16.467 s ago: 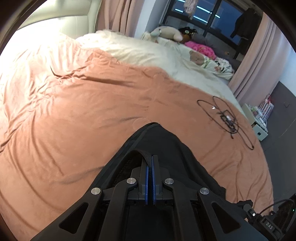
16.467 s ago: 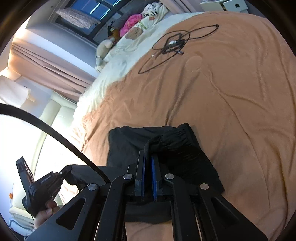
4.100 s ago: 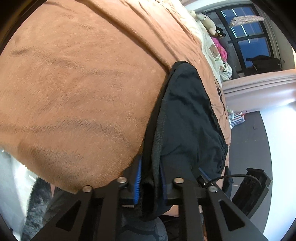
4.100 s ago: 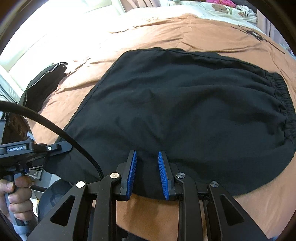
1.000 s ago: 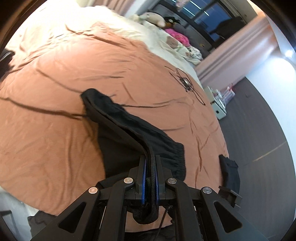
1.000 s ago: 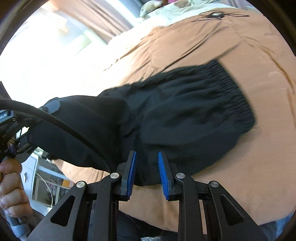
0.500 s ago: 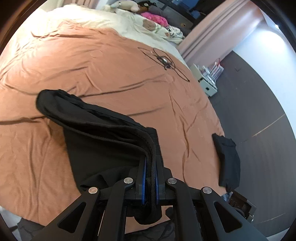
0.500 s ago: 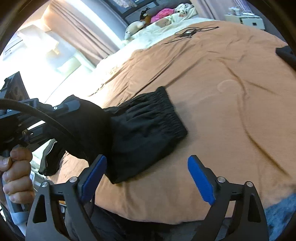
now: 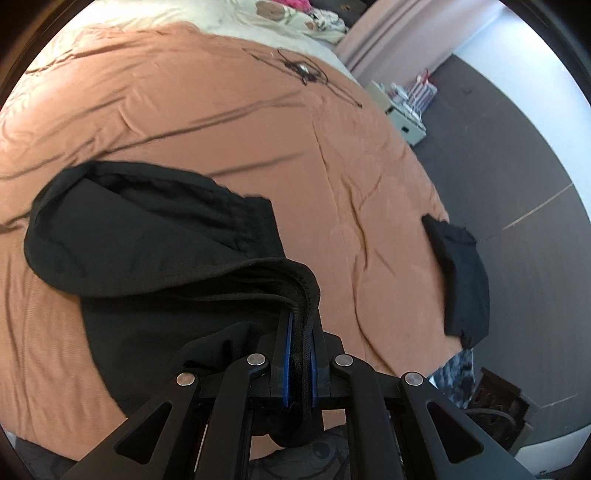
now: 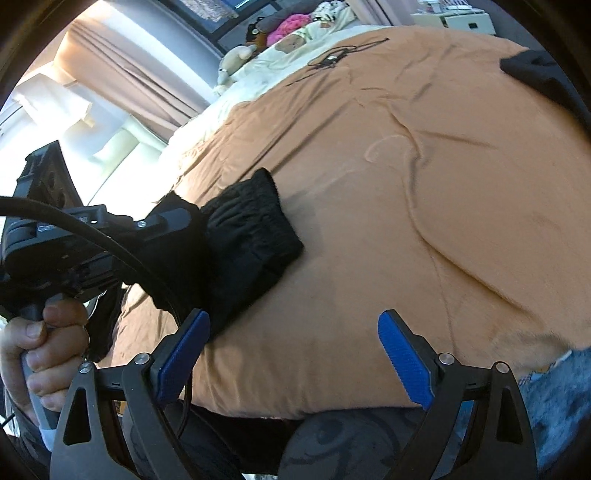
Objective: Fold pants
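The black pants (image 9: 140,254) lie doubled over on the orange bedspread (image 9: 221,140), their gathered waistband (image 10: 255,218) facing the middle of the bed. My left gripper (image 9: 299,354) is shut on a thick bunched edge of the pants, holding it just above the folded pile. In the right wrist view a hand (image 10: 40,339) grips the left tool at the left edge, with black cloth draped over its front. My right gripper (image 10: 291,343) stands wide open over bare bedspread to the right of the pants, nothing between its blue pads (image 10: 404,354).
A second folded black garment (image 9: 461,280) hangs at the bed's right edge. A tangled black cable (image 9: 303,70) lies further up the bed. Soft toys and pillows (image 10: 280,29) sit at the head, curtains behind. A white box (image 9: 406,122) stands on the dark floor.
My right gripper let go of the pants, opened wide and swung right over bare bedspread. My left gripper carried the pinched edge across and lower, folding the pants over themselves.
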Demonstrator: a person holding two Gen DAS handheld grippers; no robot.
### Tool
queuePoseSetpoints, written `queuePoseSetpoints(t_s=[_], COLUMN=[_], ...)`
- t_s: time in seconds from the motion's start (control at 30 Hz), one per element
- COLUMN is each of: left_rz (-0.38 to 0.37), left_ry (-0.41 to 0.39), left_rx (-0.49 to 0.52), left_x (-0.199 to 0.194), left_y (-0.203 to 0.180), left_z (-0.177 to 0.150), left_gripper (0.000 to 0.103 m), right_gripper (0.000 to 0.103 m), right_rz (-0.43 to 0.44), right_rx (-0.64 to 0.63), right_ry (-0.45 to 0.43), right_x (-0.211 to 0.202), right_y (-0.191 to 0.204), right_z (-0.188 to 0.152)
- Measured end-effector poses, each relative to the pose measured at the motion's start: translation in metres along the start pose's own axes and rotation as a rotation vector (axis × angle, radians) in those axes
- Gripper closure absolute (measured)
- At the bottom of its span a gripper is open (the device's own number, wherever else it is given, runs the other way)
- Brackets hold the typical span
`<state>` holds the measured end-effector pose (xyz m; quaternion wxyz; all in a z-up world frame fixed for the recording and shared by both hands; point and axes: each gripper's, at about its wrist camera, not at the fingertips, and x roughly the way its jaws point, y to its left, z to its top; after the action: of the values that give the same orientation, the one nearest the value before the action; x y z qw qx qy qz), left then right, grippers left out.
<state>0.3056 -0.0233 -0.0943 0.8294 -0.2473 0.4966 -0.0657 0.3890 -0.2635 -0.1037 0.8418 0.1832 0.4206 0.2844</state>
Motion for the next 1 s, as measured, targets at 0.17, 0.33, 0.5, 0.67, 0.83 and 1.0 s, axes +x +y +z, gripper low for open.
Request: queuePoseSetpoints(t_s=[0.17,0.33,0.5,0.67,0.83,1.0], left_rz=[-0.004,-0.092,-0.086,-0.077,-0.06,-0.024], left_ry=[0.089,0.116,0.08,0.053,0.006,-0.015], left_rx=[0.005,-0.057,-0.045,-0.049,-0.068,-0.113], left_x=[0.025,0.017,-0.003,-0.023,-0.046,-0.06], left_y=[-0.005,0.004,0.01,0.021,0.039,0.069], left_z=[-0.006,-0.006,-0.003,-0.002,0.002,0.003], left_gripper=[0.087,0.045,0.044,0.041,0.03,0.03], right_gripper=[0.01,0.01,0.01,0.01,0.01,0.01], right_rz=[-0.007,0.003,0.023,0.068,0.092,0.105], right_rx=[0.025,0.022,-0.006,-0.002,-0.012,-0.005], right_ry=[0.009,0.012,0.015,0.018,0.02,0.036], right_x=[-0.005,-0.006,0.002,0.007,0.016,0.032], right_y=[-0.008,-0.004,0.005,0.011,0.023,0.032], right_z=[-0.003,-0.002,-0.002,-0.002,0.001,0.005])
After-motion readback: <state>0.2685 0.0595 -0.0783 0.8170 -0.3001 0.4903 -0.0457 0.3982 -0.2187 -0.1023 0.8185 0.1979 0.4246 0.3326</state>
